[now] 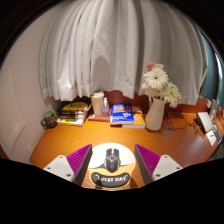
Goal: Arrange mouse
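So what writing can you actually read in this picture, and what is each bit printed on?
"JUST DAY": on the white mouse pad, below the mouse that sits between the open gripper fingers; some letters may be hidden.
Blue book cover: too small to read.
Stacked books: too blurred to read.

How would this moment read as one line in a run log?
gripper: open | mouse: between fingers, on mouse pad | vase: beyond, on desk
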